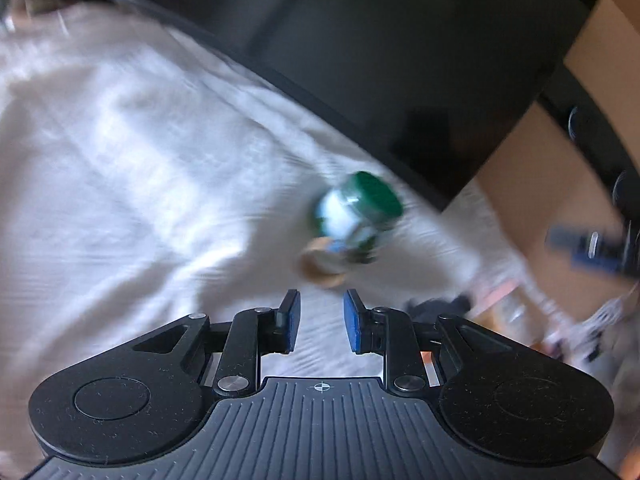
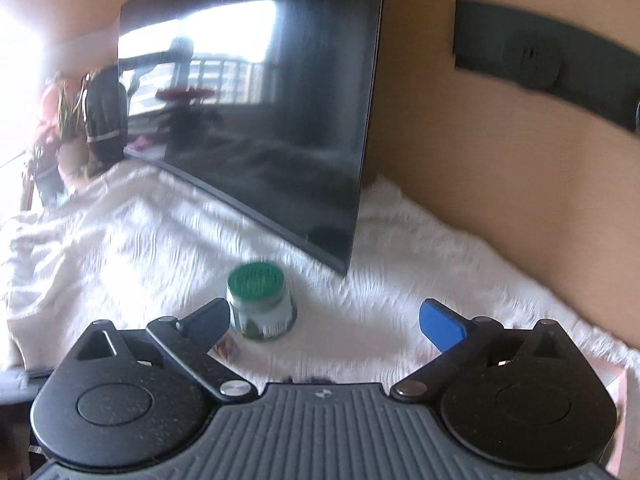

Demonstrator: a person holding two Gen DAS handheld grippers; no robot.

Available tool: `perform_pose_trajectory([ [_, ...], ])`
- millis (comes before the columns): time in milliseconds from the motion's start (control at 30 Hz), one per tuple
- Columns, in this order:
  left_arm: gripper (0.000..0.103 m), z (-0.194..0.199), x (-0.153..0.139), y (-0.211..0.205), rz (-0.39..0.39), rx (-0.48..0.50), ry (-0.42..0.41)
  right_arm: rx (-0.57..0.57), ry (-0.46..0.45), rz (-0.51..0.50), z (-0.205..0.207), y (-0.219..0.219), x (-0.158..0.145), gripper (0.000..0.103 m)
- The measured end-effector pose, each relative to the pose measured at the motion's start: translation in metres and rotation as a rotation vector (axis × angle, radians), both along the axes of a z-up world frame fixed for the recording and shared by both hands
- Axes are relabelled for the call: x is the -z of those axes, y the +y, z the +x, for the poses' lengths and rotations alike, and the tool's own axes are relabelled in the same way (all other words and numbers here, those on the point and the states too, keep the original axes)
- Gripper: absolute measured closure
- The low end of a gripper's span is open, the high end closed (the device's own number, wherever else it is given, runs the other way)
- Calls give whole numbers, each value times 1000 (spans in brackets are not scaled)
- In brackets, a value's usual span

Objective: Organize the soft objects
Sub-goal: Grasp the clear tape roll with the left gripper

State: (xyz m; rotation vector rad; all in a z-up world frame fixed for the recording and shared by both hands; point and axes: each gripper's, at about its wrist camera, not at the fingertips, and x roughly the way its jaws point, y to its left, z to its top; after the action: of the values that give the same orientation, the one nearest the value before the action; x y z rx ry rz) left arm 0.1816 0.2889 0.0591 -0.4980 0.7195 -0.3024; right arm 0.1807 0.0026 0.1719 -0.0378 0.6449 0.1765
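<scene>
Left gripper (image 1: 320,322) hovering over a white fluffy cloth (image 1: 132,184), jaws narrowly parted, nothing between the blue pads (image 1: 354,324): released, empty. Green-lidded jar (image 1: 356,212) ahead at about 1 o'clock from the fingertips, near but apart, appearing tilted in this blurred view with the lid toward 1 o'clock. Small tan round thing (image 1: 320,268) at the jar's lower end, just beyond the fingertips at 12 o'clock; too blurred to name. Dark flat screen (image 1: 380,48) standing past the jar from 11 to 2 o'clock. Tan wall (image 1: 532,184) at 2 o'clock. Second gripper's blue and black parts (image 1: 592,248) at 3 o'clock near the frame edge, smeared.

Right gripper (image 2: 324,320) spread wide, nothing clamped between the jaws: released. No earlier picture to compare. Same jar (image 2: 260,304) upright on the white cloth (image 2: 120,240), green lid on top, just beside the left black finger (image 2: 208,322) on its inner side, at about 11 o'clock from the midpoint between the fingertips; contact with that finger cannot be told. Blue pad (image 2: 440,324) of the other finger well apart from the jar, at 3 o'clock. Screen (image 2: 260,112) behind the jar at 12 o'clock, bottom corner near it. Tan wall (image 2: 500,160) at 2 o'clock, with a dark panel (image 2: 532,56) fixed to it.
</scene>
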Motion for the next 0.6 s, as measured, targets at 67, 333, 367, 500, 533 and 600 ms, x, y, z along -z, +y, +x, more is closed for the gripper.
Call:
perform_pose_trajectory([
  [67, 77, 23, 2, -15, -21, -33, 17, -4, 6, -24, -5, -3, 7, 2],
  [333, 65, 81, 25, -54, 10, -127, 138, -58, 2, -106, -45, -18, 28, 2],
  [367, 64, 84, 28, -59, 18, -123, 149, -70, 6, -114, -52, -18, 33, 2],
  [500, 64, 91, 36, -69, 78, -109, 156, -117, 34, -159, -69, -11, 54, 2],
  [533, 64, 92, 37, -70, 83, -98, 145, -121, 40, -167, -71, -8, 58, 2],
  [600, 64, 92, 37, -72, 99, -79, 132, -127, 57, -162, -72, -5, 64, 2],
])
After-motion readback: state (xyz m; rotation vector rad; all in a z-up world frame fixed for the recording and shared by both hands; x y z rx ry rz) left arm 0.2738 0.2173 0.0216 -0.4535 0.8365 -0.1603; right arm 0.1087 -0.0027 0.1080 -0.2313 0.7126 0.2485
